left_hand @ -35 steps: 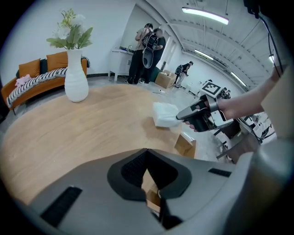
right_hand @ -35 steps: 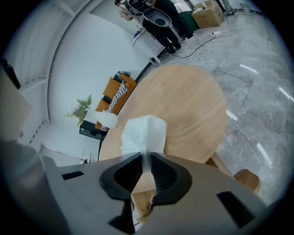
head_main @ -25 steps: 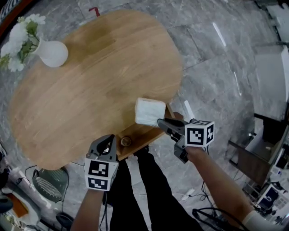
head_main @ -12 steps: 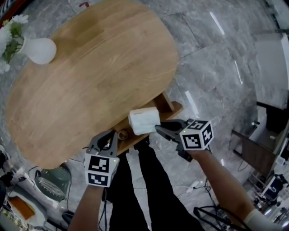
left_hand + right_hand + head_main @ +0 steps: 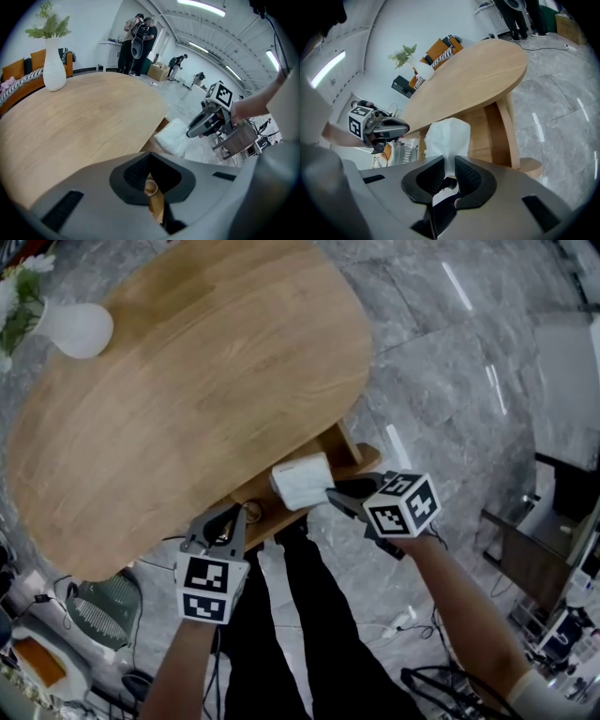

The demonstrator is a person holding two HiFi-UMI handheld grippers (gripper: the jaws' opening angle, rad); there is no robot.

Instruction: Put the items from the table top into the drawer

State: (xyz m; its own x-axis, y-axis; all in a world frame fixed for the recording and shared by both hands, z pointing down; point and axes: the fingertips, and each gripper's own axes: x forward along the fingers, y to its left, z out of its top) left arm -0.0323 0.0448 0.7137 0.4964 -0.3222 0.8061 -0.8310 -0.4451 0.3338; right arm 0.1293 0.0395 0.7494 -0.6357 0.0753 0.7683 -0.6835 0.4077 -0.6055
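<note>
Right gripper [image 5: 336, 491] has the soft white packet [image 5: 302, 481] right in its jaws. Look along them and the two black ribbed pads are pinching a thin fold at the packet's near end [image 5: 447, 136], with the bulk of it sticking out past the tips. The packet is pale, plump and a bit crumpled, with a crinkled top edge, roughly rectangular from above. It hangs at the near rim of the oval light-wood table [image 5: 187, 381], over the pulled-out wooden drawer [image 5: 354, 457]. From here I honestly can't say whether it is touching the drawer's inside or is just above it. Over on the other side, the left gripper [image 5: 232, 517] is down at the drawer front with its jaws closed tight on the small round wooden knob [image 5: 150, 188]. The knob sits squarely between the dark pads, and from above it shows just beyond the tips [image 5: 253, 513]. The two grippers are near one another but apart, and the packet lies between them, closer to the right one. Far across the table top stands a white bulbous vase with green sprigs [image 5: 80, 329]. Grey marbled floor [image 5: 450, 381] spreads all round.
</note>
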